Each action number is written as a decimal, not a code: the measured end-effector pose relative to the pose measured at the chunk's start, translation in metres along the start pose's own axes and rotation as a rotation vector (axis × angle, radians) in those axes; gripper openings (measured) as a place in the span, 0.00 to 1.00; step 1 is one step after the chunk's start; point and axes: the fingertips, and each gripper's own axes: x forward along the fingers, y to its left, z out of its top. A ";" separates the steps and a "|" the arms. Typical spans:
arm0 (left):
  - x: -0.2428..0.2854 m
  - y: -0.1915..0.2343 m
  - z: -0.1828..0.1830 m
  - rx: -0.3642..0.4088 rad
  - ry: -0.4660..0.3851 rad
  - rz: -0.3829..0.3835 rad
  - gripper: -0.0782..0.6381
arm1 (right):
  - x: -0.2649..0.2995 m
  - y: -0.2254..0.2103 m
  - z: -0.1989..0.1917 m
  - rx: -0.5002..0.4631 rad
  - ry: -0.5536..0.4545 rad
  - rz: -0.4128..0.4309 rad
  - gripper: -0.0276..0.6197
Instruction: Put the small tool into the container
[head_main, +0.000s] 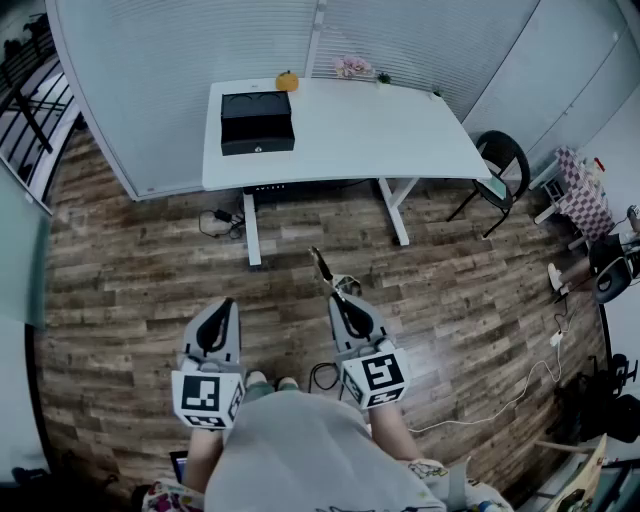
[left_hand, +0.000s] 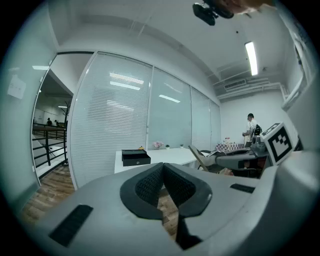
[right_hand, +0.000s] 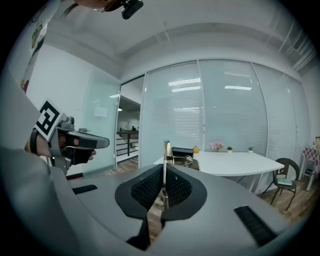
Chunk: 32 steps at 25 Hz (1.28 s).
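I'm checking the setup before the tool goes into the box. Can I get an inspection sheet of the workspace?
Surface: white table, mostly bare, some way ahead of the person.
Job's things: black box on the table's left end; thin metal tool in the right gripper.
Clutter: orange ornament, pink flowers and small plant along the table's far edge.
Grippers: left gripper shut, empty; right gripper shut on the tool.
Cables: black cable on the floor under the table; black loop by the feet; white cable at right.
Surroundings: wooden floor, glass wall with blinds, black chair right of the table.
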 end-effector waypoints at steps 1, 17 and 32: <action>0.000 -0.003 0.000 0.000 -0.001 0.000 0.12 | -0.003 -0.004 0.000 0.006 -0.002 -0.008 0.05; 0.000 -0.016 -0.005 0.025 0.008 0.055 0.12 | -0.014 -0.023 -0.007 0.047 -0.006 0.044 0.05; 0.071 0.028 0.001 0.022 0.009 0.027 0.12 | 0.066 -0.042 -0.004 0.045 0.003 0.049 0.05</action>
